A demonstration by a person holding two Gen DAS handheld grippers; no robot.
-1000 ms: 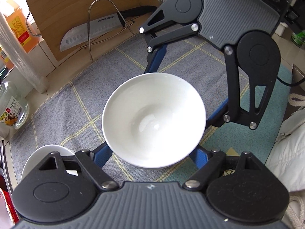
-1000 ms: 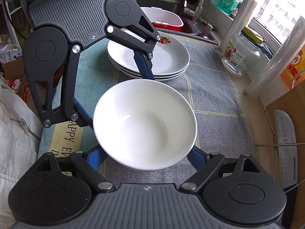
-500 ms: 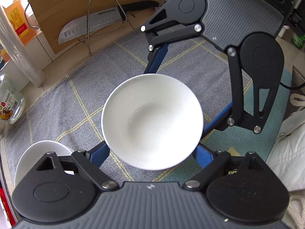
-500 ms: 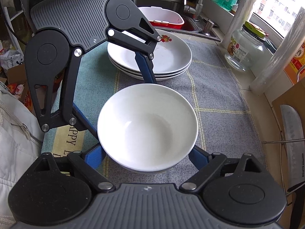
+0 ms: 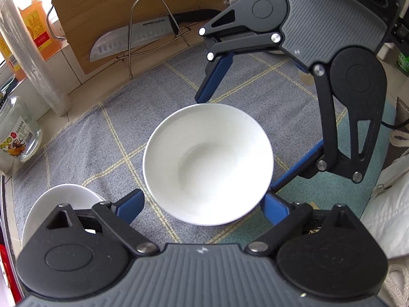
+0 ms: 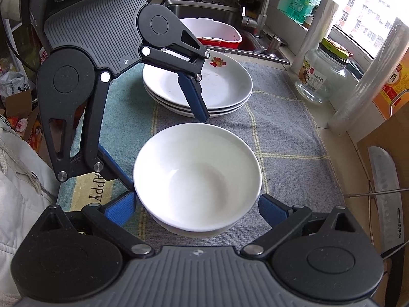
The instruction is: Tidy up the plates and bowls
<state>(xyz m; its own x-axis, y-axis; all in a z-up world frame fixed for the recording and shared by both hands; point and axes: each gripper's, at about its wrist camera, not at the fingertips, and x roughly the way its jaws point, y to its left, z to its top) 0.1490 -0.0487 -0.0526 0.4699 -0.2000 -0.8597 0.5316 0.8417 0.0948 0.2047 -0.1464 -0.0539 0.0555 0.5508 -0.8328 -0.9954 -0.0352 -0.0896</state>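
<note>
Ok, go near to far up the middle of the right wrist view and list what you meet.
White bowl nested on another, between the right tongs' opening jaws → bare stretch of grey checked cloth → stack of white plates, top one with a red motif → red and white basin → steel sink.

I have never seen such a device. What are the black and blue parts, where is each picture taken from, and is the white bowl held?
A person holds two hand grippers, each with a camera looking along its blue fingers. In the left wrist view the left gripper is at the bottom and the other one opposite; the right wrist view shows the right gripper likewise. Between them a white bowl, apparently nested in a second one, sits on a grey cloth. Both grippers' jaws are opening and their pads stand clear of the rim, so it is released. Nearby are stacked plates, a glass jar and a knife.
</note>
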